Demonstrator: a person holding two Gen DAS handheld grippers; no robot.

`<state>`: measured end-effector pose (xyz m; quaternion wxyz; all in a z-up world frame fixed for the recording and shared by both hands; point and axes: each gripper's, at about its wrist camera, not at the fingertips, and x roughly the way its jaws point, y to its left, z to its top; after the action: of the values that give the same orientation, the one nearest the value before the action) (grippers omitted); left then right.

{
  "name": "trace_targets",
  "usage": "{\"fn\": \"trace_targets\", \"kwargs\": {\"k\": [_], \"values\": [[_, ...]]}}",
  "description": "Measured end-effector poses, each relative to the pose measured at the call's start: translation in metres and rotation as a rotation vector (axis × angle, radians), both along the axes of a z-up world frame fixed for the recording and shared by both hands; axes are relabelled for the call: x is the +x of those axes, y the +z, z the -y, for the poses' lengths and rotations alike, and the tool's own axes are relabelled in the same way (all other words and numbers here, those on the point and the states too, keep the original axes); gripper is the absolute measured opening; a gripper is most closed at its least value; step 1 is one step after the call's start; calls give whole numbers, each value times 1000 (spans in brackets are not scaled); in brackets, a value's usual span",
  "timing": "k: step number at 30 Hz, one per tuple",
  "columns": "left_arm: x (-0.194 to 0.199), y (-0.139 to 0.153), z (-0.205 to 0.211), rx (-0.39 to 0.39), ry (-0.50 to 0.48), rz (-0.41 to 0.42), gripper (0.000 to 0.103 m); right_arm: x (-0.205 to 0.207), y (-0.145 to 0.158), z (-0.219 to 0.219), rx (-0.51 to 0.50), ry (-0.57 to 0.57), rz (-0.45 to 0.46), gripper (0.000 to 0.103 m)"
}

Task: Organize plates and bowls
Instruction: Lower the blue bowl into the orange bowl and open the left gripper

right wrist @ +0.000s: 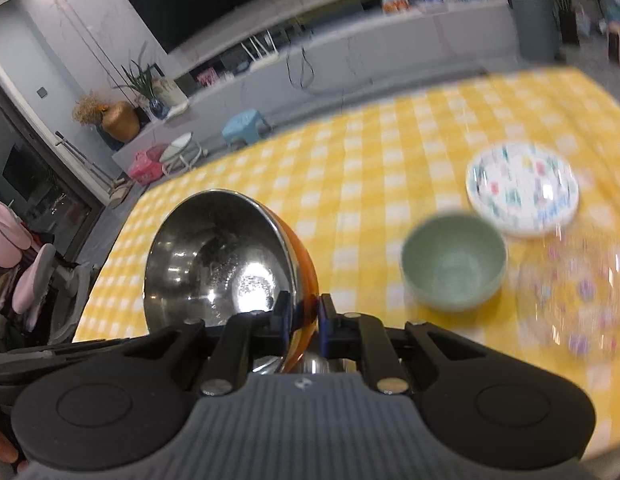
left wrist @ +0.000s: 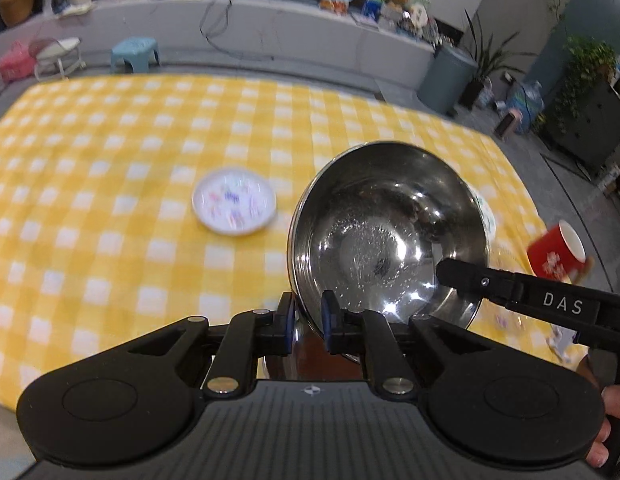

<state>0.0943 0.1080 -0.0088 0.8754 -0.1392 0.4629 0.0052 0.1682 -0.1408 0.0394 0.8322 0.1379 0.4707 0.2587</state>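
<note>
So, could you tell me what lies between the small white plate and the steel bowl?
Only bare yellow checked tablecloth; the left wrist view shows nothing else between the small white plate and the steel bowl.

Steel bowl [left wrist: 386,236]: polished, mirror-glossy inside, orange outer skin. Green bowl [right wrist: 454,260]: matt. Checked tablecloth [left wrist: 130,140]: soft cloth.

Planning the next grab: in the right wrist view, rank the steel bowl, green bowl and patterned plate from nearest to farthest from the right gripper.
1. Steel bowl, clamped in the right gripper, left of centre.
2. Green bowl, to the right.
3. Patterned plate, farther right and back.
</note>
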Motion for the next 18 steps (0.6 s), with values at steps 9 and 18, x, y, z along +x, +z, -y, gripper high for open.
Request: {"fn": "trace_targets", "kwargs": {"k": [9, 18], "values": [[-11, -17, -1, -23, -58, -64, 17, -23, -30, 11, 24, 40, -120, 15], [-9, -31, 6, 35, -81, -120, 24, -24, -38, 2, -1, 80, -131, 18]]}}
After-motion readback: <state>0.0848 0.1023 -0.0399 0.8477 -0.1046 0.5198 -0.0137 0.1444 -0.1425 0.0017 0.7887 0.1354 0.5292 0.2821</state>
